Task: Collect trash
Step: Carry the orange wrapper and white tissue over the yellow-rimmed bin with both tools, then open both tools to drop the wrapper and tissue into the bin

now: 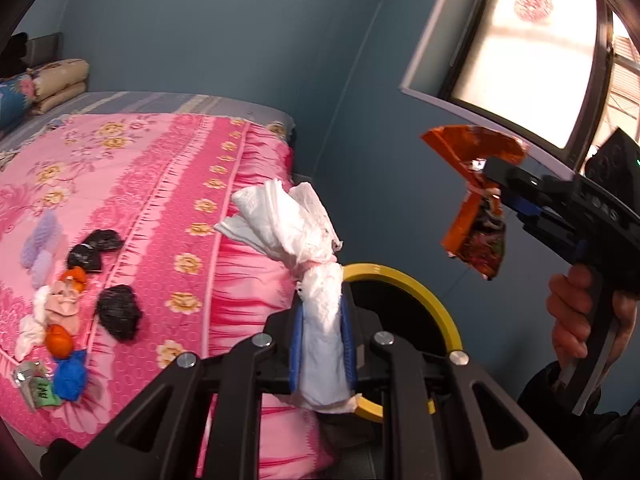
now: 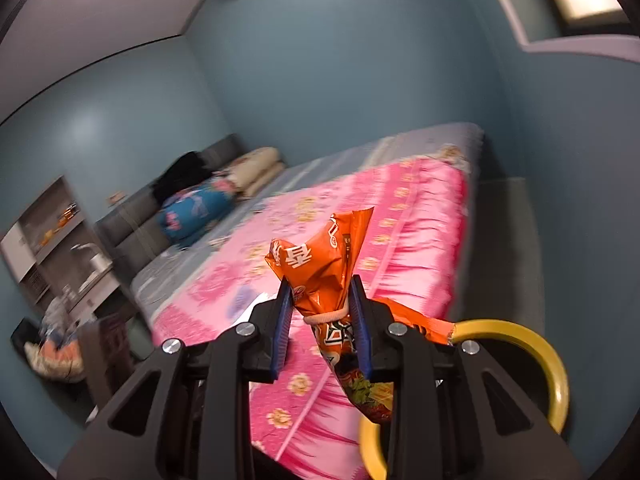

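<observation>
My left gripper (image 1: 322, 312) is shut on a white tissue wad (image 1: 296, 224) tied with a pale band, held above a yellow-rimmed bin (image 1: 432, 296). My right gripper (image 2: 322, 312) is shut on an orange snack wrapper (image 2: 320, 264), also banded, with the yellow bin rim (image 2: 548, 364) just to its lower right. In the left wrist view the right gripper (image 1: 490, 194) hangs at the right with the orange wrapper (image 1: 476, 236) in its jaws, a hand (image 1: 576, 320) on its grip. More trash lies on the pink bedspread (image 1: 160, 184): black wads (image 1: 118, 310), orange pieces (image 1: 58, 340), a blue wad (image 1: 70, 374).
The bed fills the left, with pillows (image 1: 60, 80) at its head and folded bedding (image 2: 192, 208). A blue wall (image 1: 240, 32) stands behind and a bright window (image 1: 528, 52) at upper right. Shelves and clutter (image 2: 60, 248) stand at the far left in the right wrist view.
</observation>
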Demonstrator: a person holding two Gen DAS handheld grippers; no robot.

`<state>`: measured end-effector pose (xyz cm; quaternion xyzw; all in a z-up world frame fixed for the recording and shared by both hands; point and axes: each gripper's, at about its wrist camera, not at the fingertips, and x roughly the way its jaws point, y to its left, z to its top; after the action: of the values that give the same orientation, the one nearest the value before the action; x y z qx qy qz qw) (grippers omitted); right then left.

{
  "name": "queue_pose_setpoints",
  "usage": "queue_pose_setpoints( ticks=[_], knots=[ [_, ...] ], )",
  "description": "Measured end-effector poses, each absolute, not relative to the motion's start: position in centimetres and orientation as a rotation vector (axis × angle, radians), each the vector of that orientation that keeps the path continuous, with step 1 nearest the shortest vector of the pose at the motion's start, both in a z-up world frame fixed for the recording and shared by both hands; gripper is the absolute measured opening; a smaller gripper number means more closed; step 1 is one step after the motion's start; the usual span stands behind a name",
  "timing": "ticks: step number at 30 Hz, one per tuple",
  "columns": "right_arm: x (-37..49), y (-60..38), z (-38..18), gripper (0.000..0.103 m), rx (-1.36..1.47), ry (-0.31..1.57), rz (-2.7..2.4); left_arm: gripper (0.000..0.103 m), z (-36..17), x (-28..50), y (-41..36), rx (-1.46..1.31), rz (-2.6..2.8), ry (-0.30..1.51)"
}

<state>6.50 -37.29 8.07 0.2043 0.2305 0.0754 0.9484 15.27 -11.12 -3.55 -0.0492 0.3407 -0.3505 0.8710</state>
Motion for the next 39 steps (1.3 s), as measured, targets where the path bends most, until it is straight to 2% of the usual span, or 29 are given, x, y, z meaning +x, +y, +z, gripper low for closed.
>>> queue_pose_setpoints(
  ticks=[10,23,25,29,31,34,39],
  knots=[
    [7.1,-40.8,5.7,0.027,0.480,0.503,0.044,0.015,-6.9,14.2,-18.3,-0.016,-0.853,0.815],
    [9.1,-44.1,2.5,0.030,0.575,0.553,-0.032,0.015,-9.8,13.7,-21.3,-0.003,-0.911,0.903],
    [9.3,-44.1,2.5,0.031,0.583,0.554,-0.039,0.021,-9.7,13.6,-21.3,-0.008,-0.923,0.901],
    [8.8,-44.3,2.4,0.046,0.599,0.541,-0.072,0.035,-9.6,13.5,-20.9,-0.023,-0.921,0.889],
    [8.6,-44.5,2.4,0.046,0.606,0.533,-0.088,0.049,-9.6,13.8,-20.5,-0.047,-0.916,0.890],
    [8.5,-44.8,2.5,0.050,0.610,0.521,-0.098,0.063,-9.3,14.0,-19.8,-0.059,-0.888,0.876],
    [7.9,-44.4,3.1,0.057,0.585,0.486,-0.109,0.076,-8.6,14.4,-18.3,-0.069,-0.827,0.836]
  ],
)
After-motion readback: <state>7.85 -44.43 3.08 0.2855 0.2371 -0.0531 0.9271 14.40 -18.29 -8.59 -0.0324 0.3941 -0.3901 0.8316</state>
